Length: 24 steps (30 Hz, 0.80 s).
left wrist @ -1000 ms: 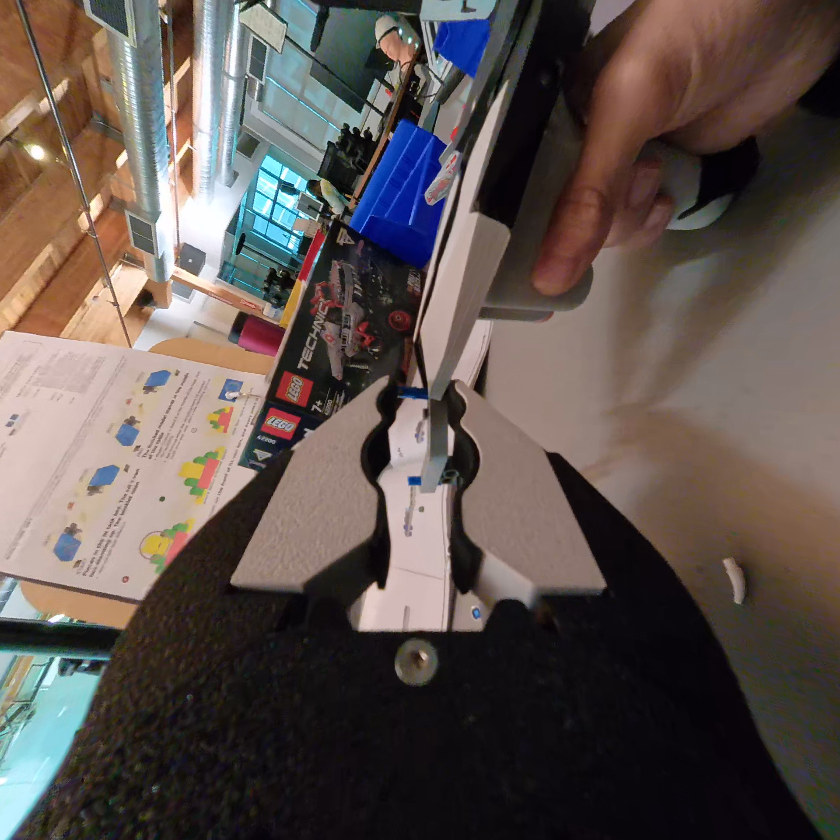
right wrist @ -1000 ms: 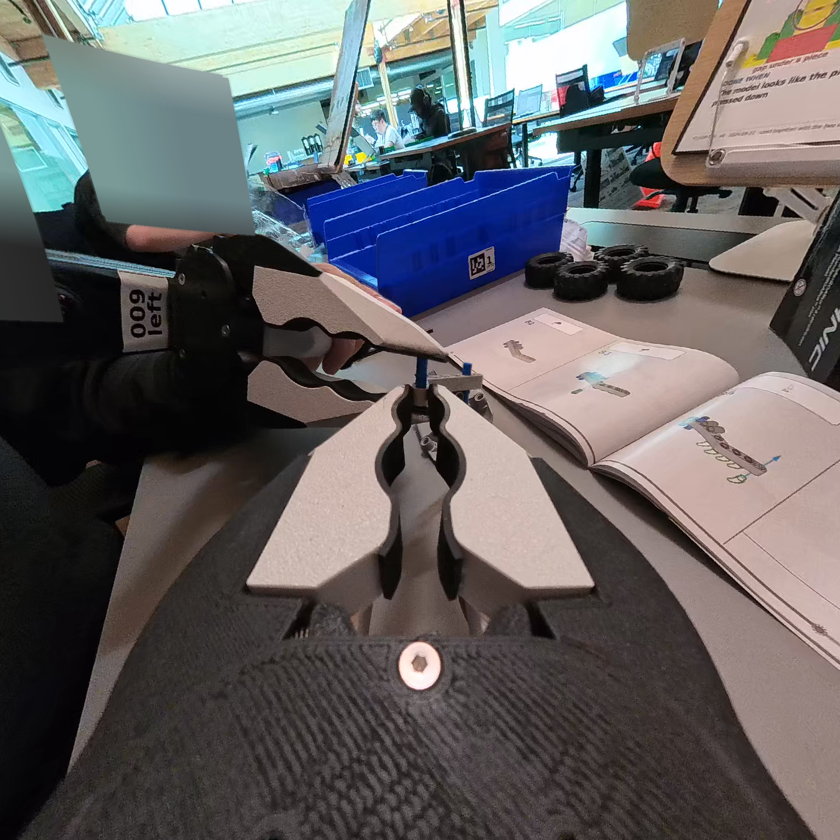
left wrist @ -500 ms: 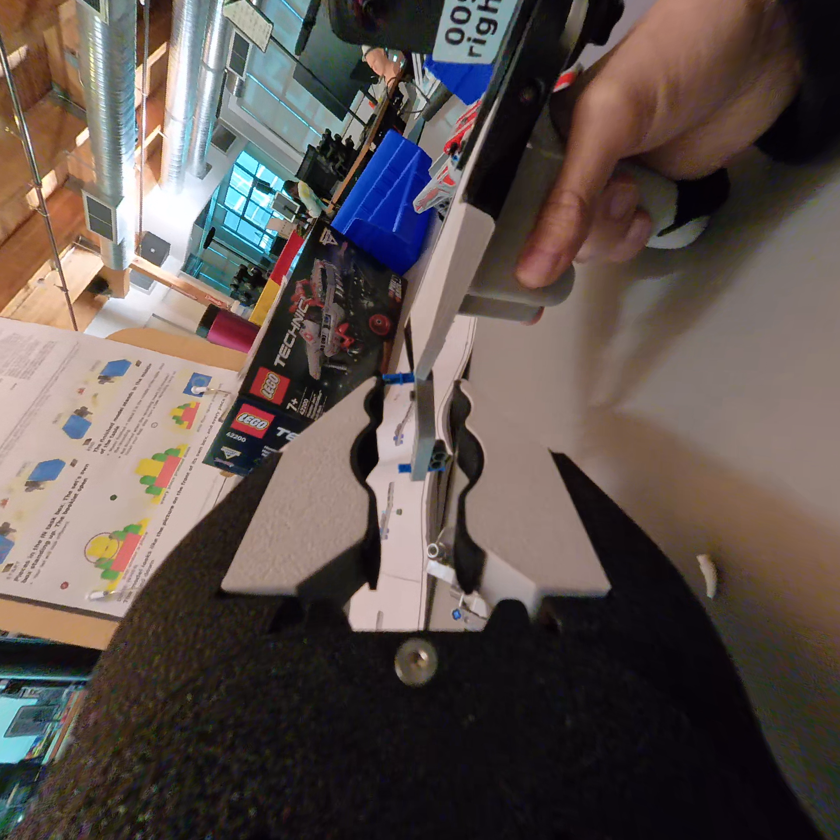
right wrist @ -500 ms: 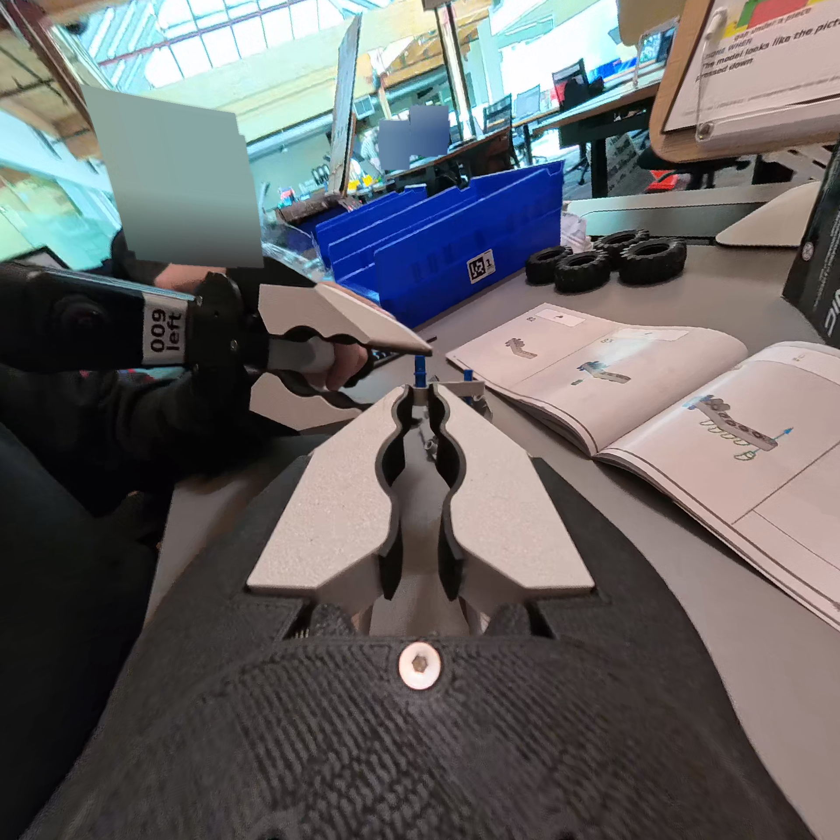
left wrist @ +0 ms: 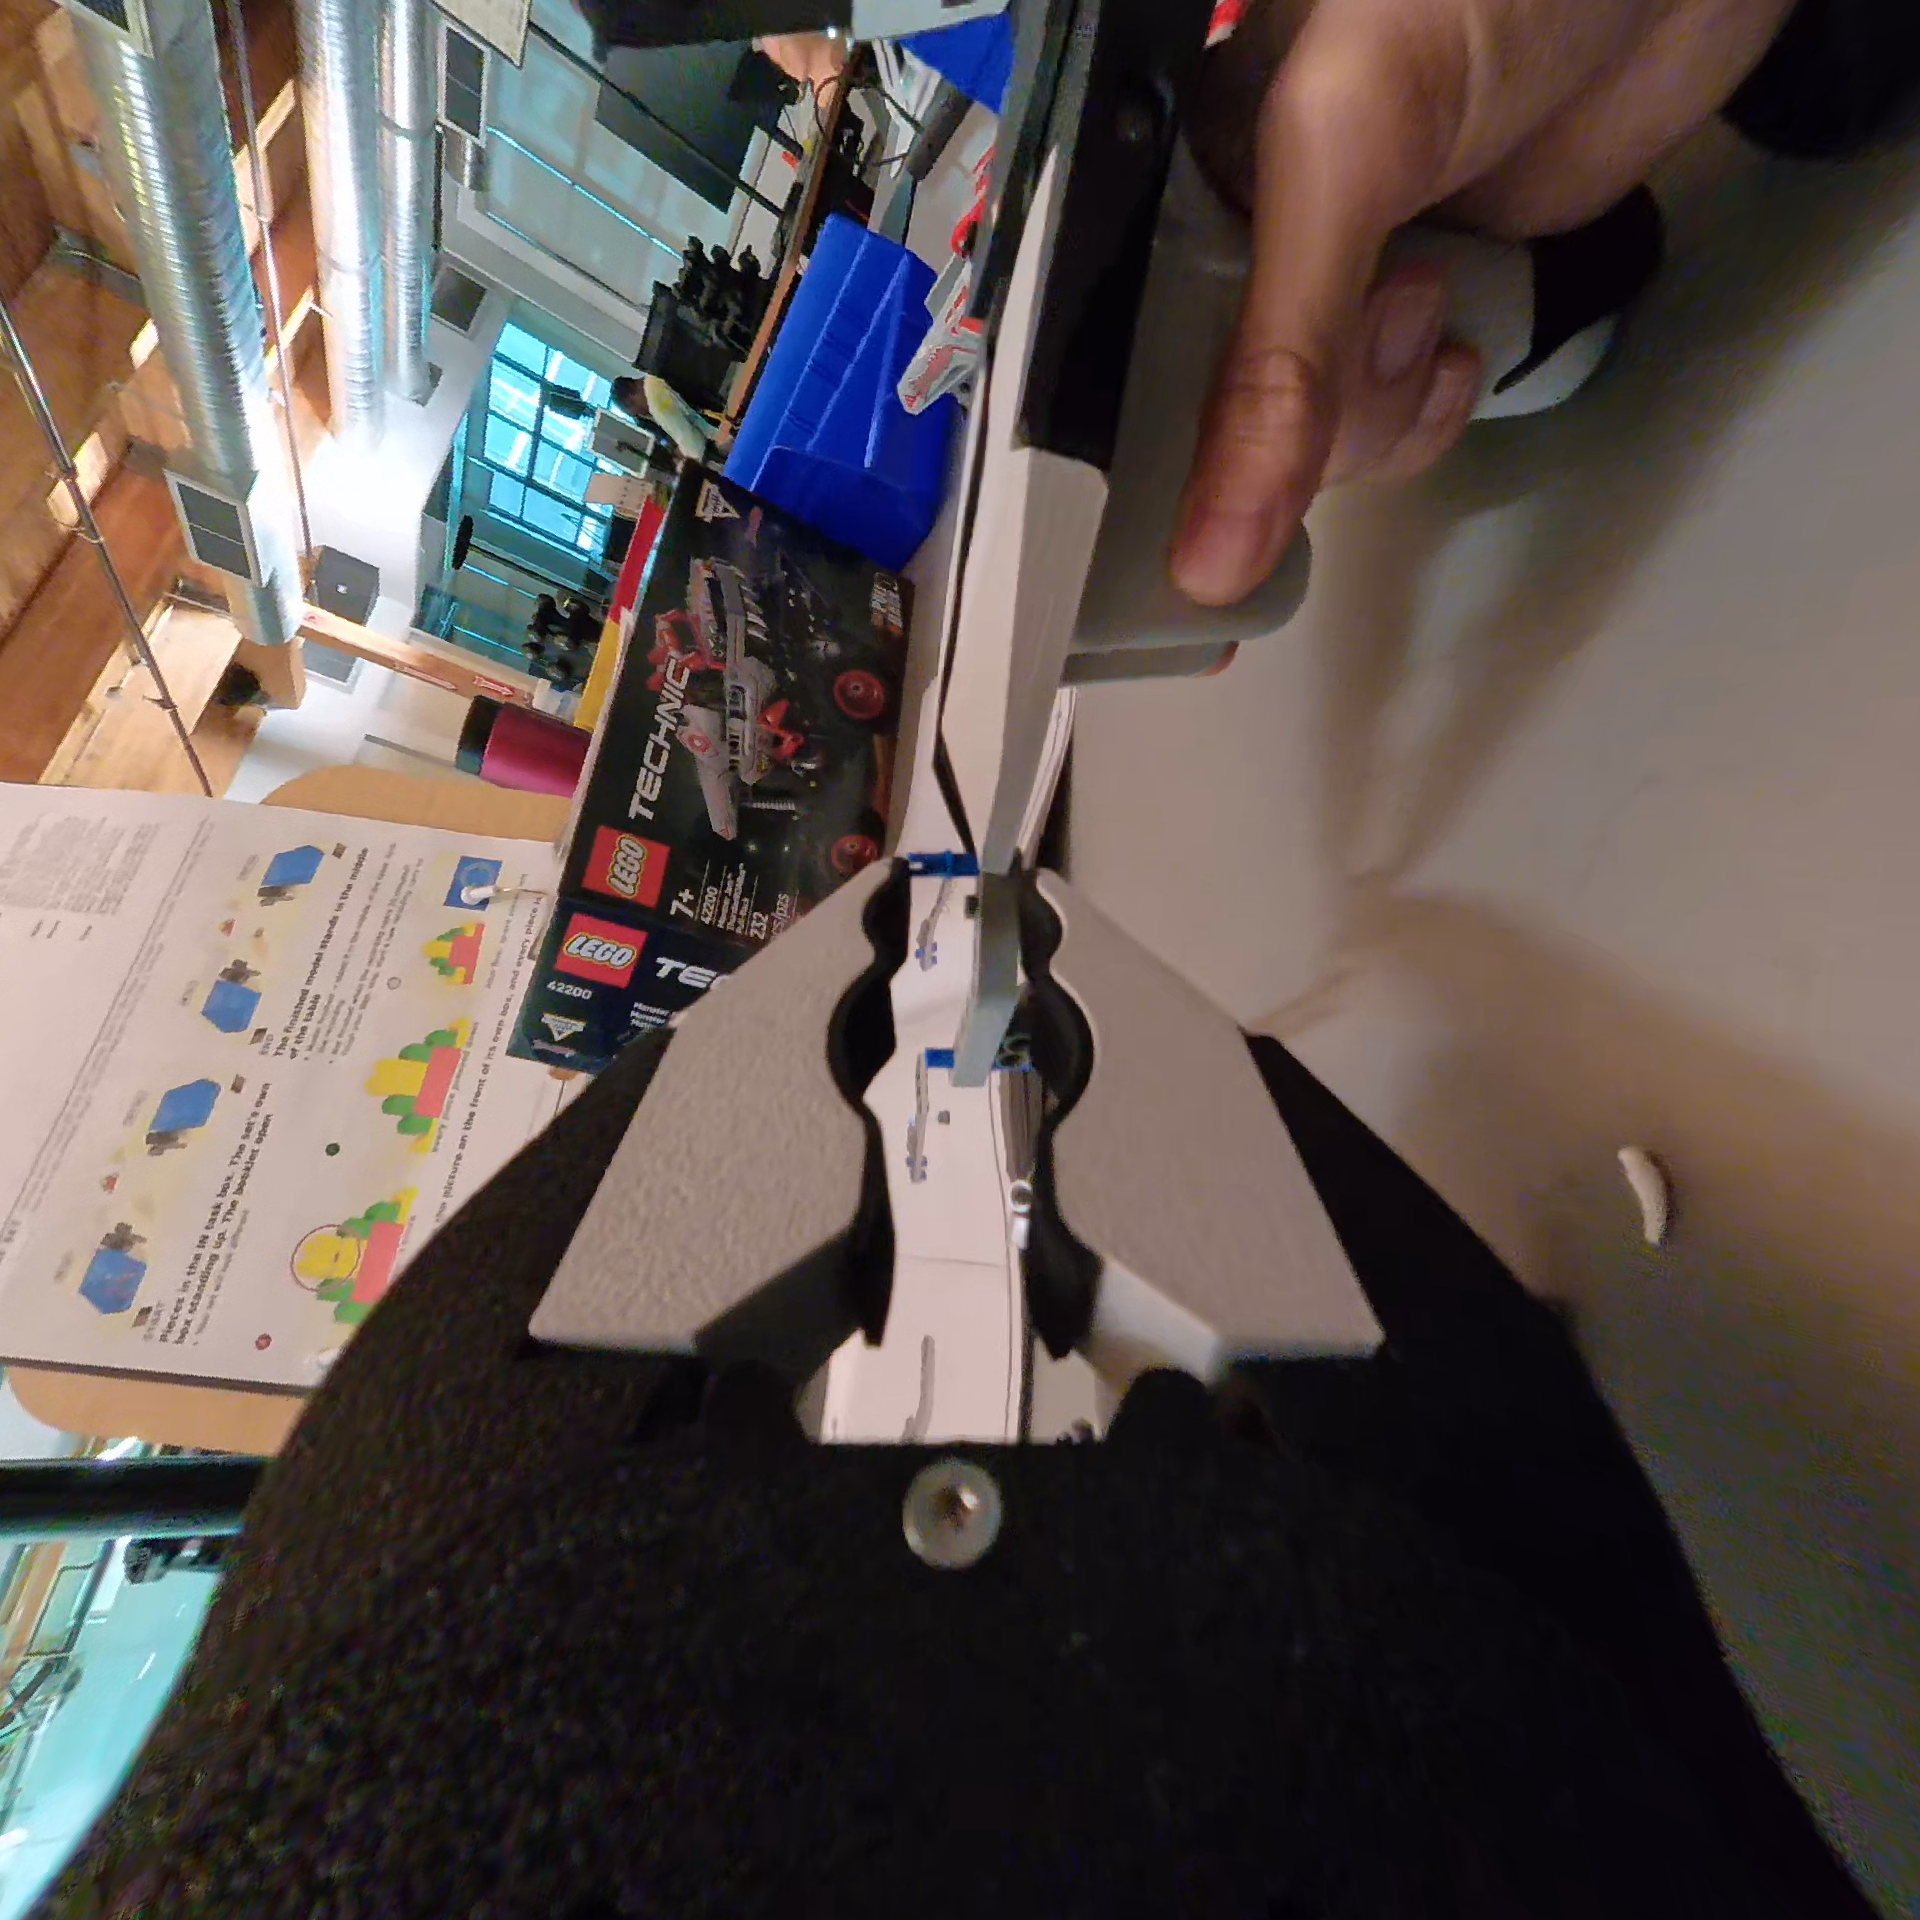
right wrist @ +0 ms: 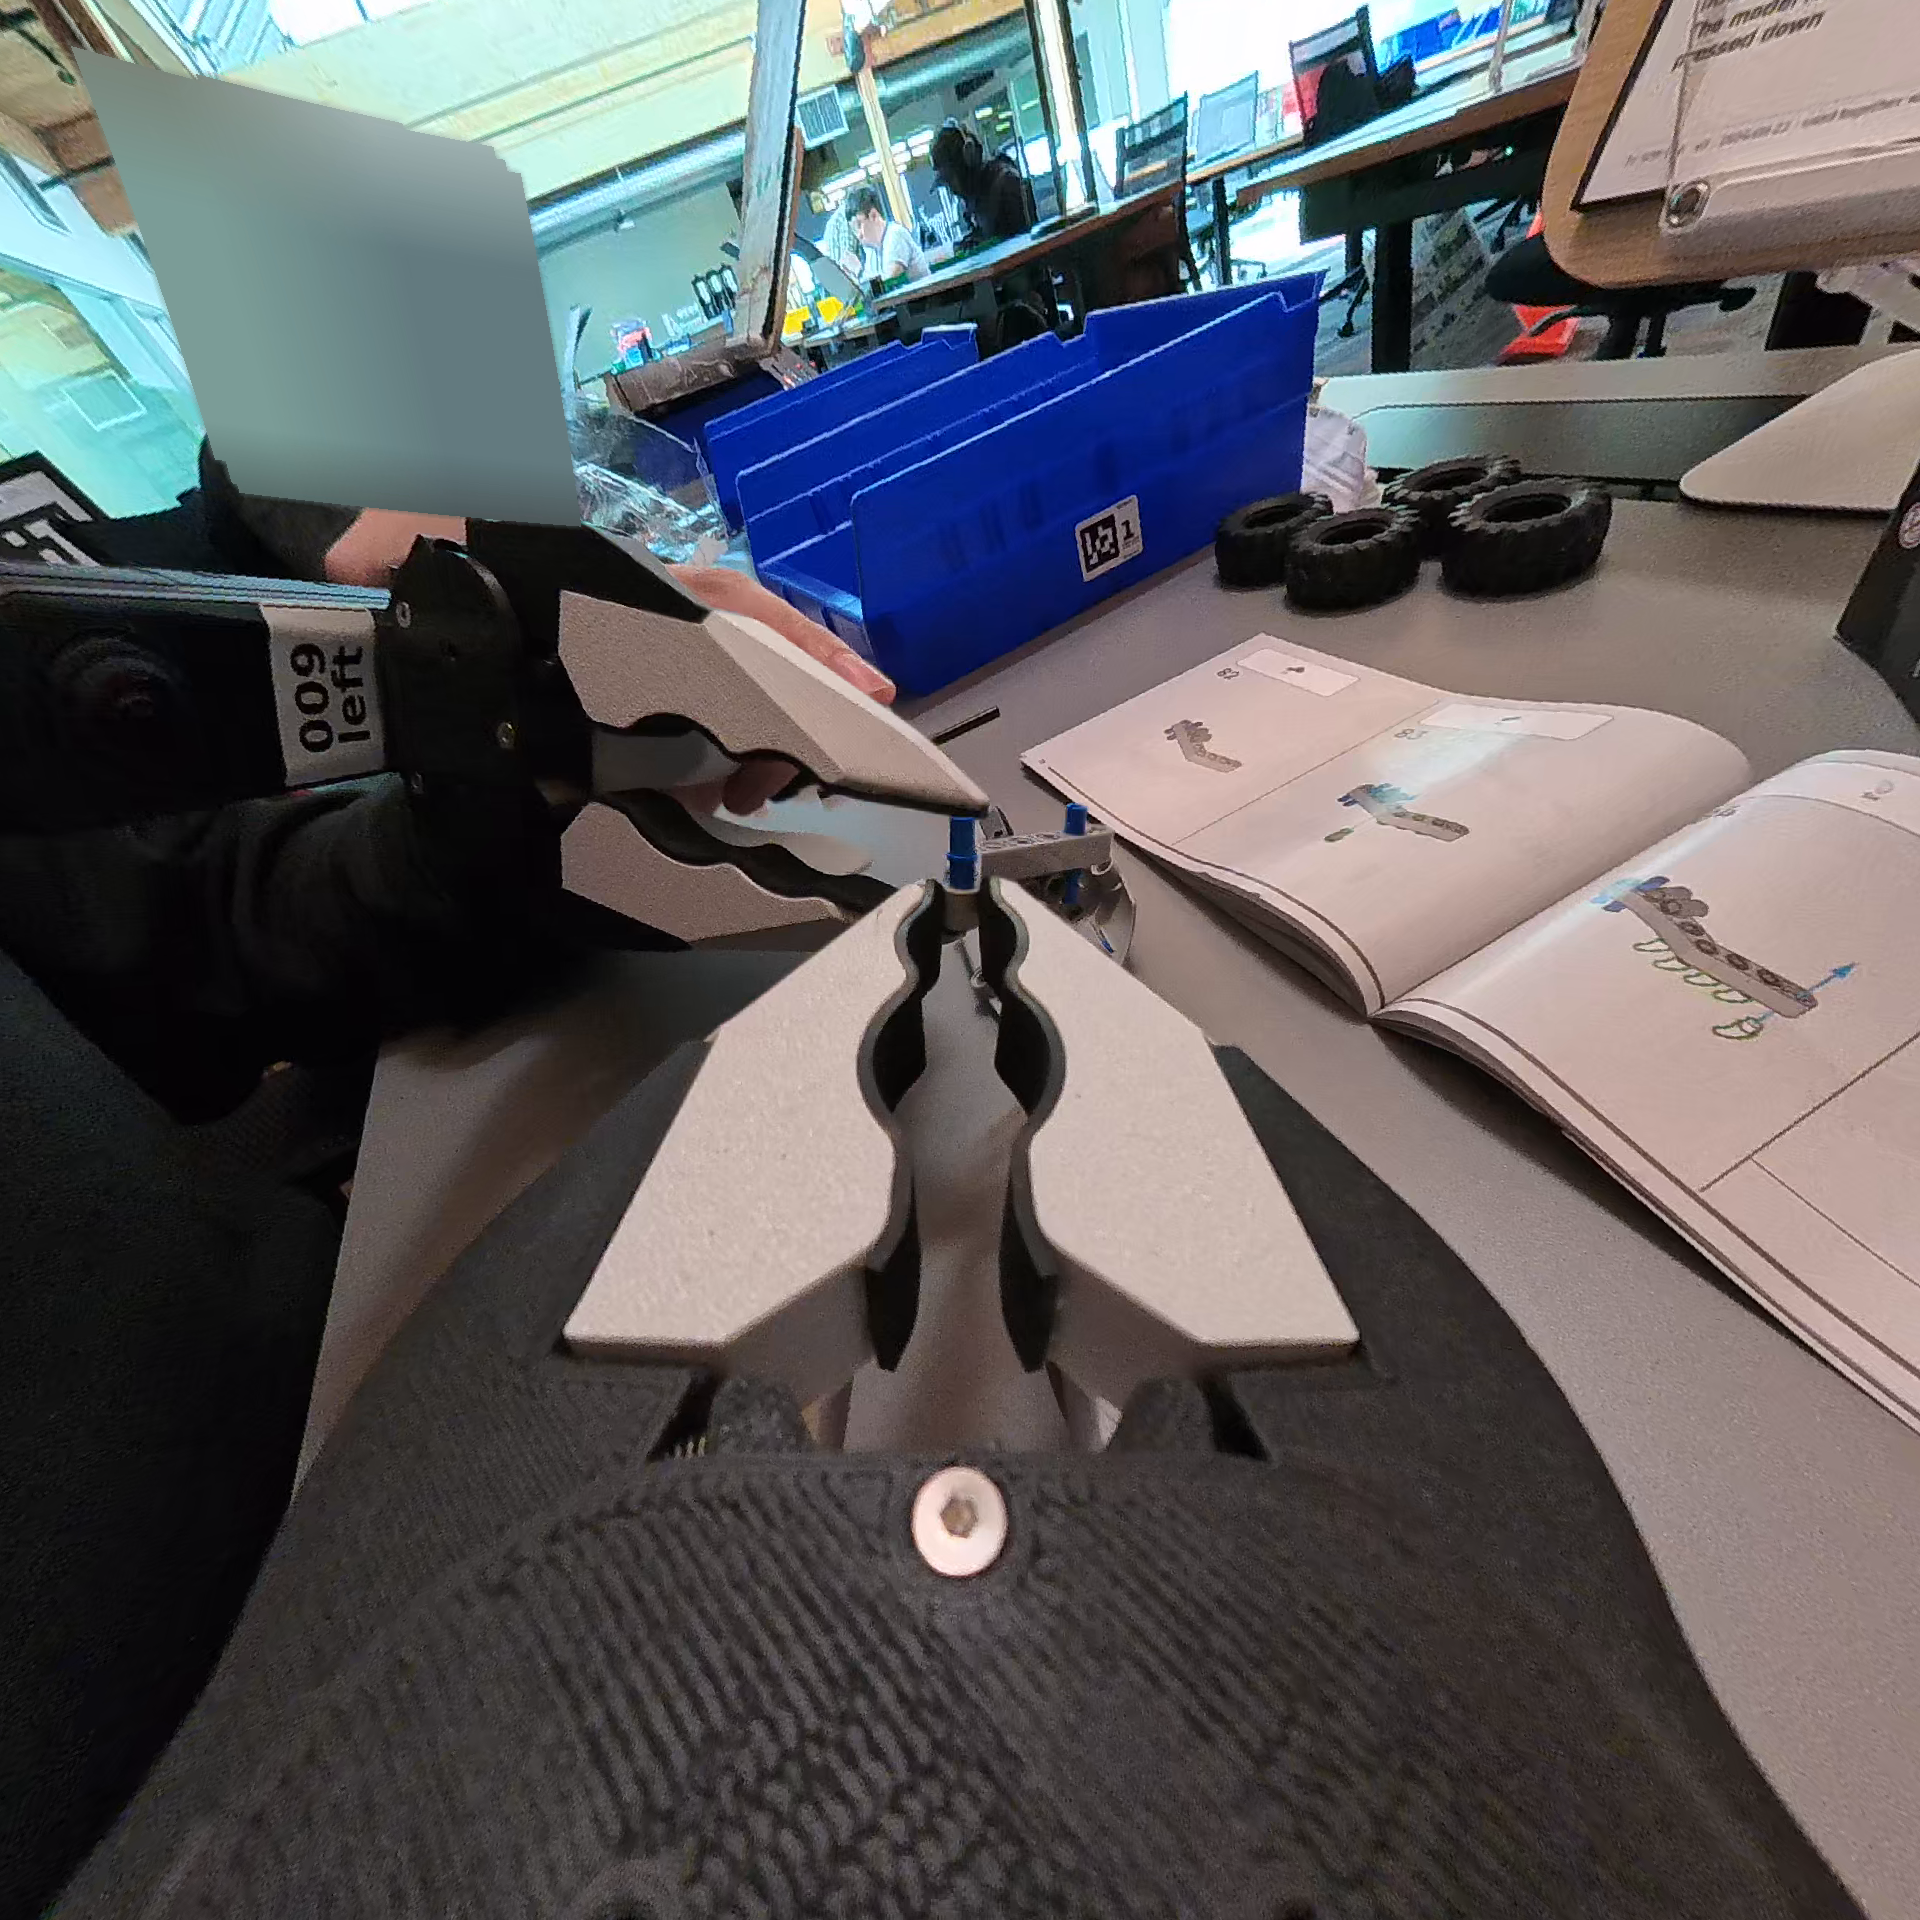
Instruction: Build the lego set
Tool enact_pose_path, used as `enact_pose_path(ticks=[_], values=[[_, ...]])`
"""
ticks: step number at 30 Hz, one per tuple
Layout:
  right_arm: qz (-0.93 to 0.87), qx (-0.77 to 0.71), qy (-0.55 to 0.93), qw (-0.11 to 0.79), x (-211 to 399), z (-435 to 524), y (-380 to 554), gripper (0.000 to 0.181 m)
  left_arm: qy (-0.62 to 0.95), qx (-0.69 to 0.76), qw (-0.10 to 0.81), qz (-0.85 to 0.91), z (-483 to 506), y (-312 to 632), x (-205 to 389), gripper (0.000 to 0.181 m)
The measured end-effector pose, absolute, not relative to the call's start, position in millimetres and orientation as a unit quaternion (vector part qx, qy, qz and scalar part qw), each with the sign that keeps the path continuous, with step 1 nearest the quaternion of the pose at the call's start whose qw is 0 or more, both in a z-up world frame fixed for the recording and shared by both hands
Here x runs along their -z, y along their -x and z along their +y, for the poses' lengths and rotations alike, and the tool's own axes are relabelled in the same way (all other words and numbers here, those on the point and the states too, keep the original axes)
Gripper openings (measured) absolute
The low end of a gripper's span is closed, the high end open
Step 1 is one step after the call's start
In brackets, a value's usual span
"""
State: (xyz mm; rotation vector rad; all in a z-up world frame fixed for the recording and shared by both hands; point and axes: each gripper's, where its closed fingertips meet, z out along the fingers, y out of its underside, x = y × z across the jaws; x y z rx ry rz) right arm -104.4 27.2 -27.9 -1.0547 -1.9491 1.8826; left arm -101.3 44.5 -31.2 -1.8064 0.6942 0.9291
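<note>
My right gripper (right wrist: 961,899) is shut on one end of a grey Technic beam (right wrist: 1044,850) and holds it above the table. A blue pin (right wrist: 961,836) stands in the held end and a second blue pin (right wrist: 1075,821) in the far end. My left gripper (right wrist: 925,847) comes in from the left, open, with one finger over the first pin and one below the beam. In the left wrist view, the beam (left wrist: 987,977) lies between my left gripper's (left wrist: 966,873) jaws, with the pin (left wrist: 940,862) at the left fingertip. The right gripper's fingers (left wrist: 1023,623) reach down from above.
An open instruction booklet (right wrist: 1455,831) lies to the right, with blue bins (right wrist: 1039,499) and several black tyres (right wrist: 1403,530) behind it. The Lego box (left wrist: 727,790) and a clipboard sheet (left wrist: 208,1039) stand beyond. A small white piece (left wrist: 1647,1195) lies on the table. My left and right fingertips are right by each other.
My left gripper's jaws have narrowed slightly around the pin and beam. Both grippers have shifted a little together. The right gripper still holds the beam.
</note>
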Motion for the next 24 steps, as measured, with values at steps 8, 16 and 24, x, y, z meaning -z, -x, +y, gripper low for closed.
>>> enact_pose_path(ticks=[8, 16, 24], values=[[-0.68, -0.623, 0.368, 0.122, 34.6, 27.5, 107.4, 0.005, 0.748, -0.378, 0.466, 0.283, 46.4, 102.6, 36.8, 0.012], [-0.642, -0.656, 0.374, 0.133, 22.7, 38.4, 109.2, 0.01, 0.753, -0.365, 0.522, 0.167, 47.2, 120.0, 24.7, 0.013], [-0.631, -0.673, 0.354, 0.152, 13.7, 37.1, 106.9, 0.017, 0.722, -0.314, 0.591, 0.177, 50.7, 101.3, 13.4, 0.013]])
